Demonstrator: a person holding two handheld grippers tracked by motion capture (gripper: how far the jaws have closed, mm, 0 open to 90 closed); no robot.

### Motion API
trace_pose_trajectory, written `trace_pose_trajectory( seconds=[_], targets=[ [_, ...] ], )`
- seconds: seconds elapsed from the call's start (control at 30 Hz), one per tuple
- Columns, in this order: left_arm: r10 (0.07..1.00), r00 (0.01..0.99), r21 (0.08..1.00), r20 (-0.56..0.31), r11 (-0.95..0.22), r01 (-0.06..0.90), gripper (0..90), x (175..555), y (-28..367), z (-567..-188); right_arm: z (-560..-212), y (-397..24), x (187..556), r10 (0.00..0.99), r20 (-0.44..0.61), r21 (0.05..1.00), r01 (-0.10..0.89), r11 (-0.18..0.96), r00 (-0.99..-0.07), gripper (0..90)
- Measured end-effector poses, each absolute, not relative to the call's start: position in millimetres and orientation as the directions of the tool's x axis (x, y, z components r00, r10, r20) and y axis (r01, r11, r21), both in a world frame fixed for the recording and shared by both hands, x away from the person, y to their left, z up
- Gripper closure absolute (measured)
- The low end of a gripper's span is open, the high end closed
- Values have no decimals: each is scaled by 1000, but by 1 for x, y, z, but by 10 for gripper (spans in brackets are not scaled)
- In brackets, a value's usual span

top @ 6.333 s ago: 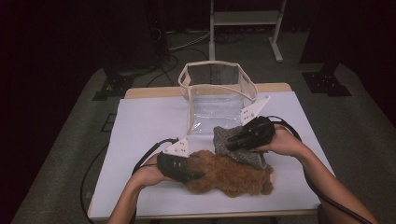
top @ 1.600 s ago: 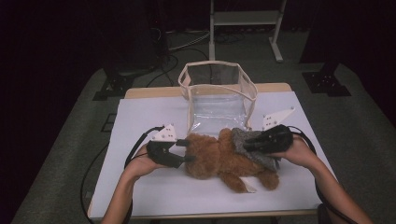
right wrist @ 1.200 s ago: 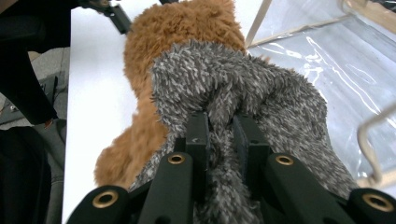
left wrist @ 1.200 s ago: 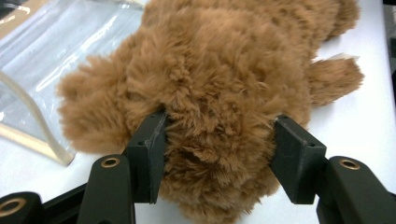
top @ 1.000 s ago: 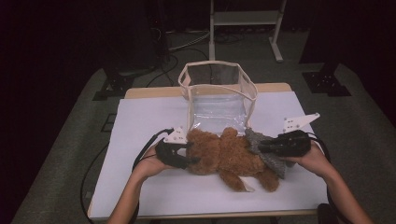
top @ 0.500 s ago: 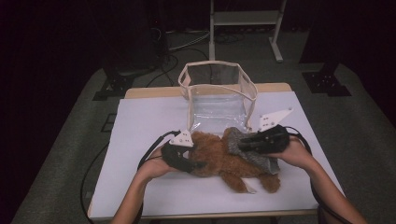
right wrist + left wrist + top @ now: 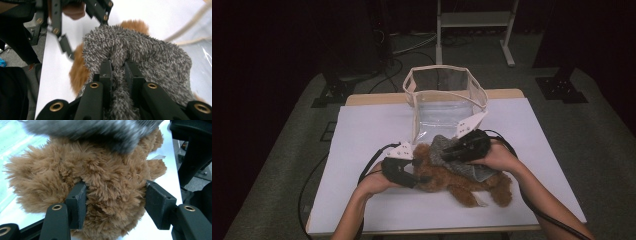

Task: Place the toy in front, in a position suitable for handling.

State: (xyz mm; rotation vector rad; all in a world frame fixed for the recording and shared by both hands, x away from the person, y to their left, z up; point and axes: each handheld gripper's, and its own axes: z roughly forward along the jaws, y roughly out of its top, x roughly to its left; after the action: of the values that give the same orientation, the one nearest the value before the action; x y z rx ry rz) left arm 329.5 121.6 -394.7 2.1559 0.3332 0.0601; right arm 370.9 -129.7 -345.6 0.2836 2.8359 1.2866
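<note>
A brown teddy bear (image 7: 462,180) lies on its side on the white table (image 7: 362,130), just in front of a clear bag (image 7: 444,100). The left gripper (image 7: 419,175) has just been closing, its jaws squeezing the bear's furry head. The right gripper (image 7: 447,152) pinches a grey fuzzy cloth (image 7: 147,57) tight, draped over the bear's upper body.
</note>
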Motion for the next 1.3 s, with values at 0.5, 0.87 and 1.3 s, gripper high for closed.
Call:
trace_pose_trajectory(
  seconds=[0.5, 0.87, 1.3],
  targets=[
    [227, 972, 811, -56, -558, 177, 401, 320, 118, -397, -341, -99, 394, 163, 70, 707, 164, 688, -984, 774],
    [255, 965, 814, -61, -547, 196, 304, 326, 124, -384, -342, -192, 385, 268, 101, 681, 263, 684, -958, 775],
    [216, 971, 800, -102, -563, 210, 349, 326, 98, -385, -340, -200, 332, 156, 101, 716, 181, 674, -983, 778]
  ],
)
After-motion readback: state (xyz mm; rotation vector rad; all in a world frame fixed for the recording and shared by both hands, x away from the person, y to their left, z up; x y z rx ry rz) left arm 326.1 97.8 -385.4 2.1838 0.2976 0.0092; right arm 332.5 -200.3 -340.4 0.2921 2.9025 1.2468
